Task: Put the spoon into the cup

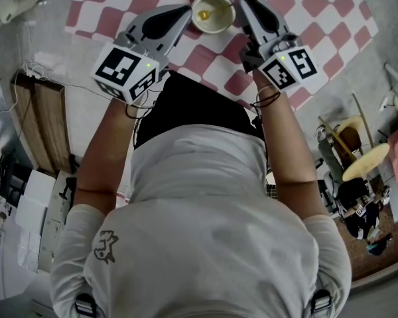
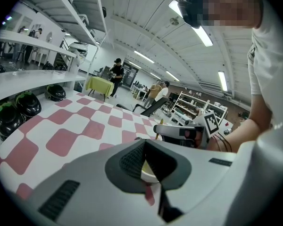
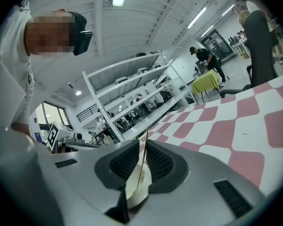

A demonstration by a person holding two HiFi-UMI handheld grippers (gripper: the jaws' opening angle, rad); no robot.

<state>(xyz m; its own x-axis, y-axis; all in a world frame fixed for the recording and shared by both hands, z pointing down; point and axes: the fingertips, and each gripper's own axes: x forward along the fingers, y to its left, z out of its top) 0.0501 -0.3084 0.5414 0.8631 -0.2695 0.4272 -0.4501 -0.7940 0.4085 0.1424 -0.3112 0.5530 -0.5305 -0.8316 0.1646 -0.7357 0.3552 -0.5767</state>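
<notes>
A cream cup [image 1: 215, 25] stands on the red-and-white checked cloth [image 1: 318, 12]. Inside it lies the spoon [image 1: 204, 15], and its dark handle end sticks out past the far rim. My left gripper [image 1: 188, 13] meets the cup's left rim, its jaws nearly together with the cup [image 2: 149, 172] showing between them. My right gripper [image 1: 239, 0] is at the cup's right side. Its jaws stand close around the thin spoon handle [image 3: 143, 154], above the cup [image 3: 134, 194]. Each gripper also appears in the other's view: right gripper [image 2: 179, 133], left gripper [image 3: 61, 138].
A wooden board [image 1: 43, 121] lies off the cloth's left edge. Black helmets [image 2: 19, 105] sit on a low shelf beside the table. White shelving [image 3: 132, 88] and several people stand far behind. Floor clutter [image 1: 365, 171] lies to my right.
</notes>
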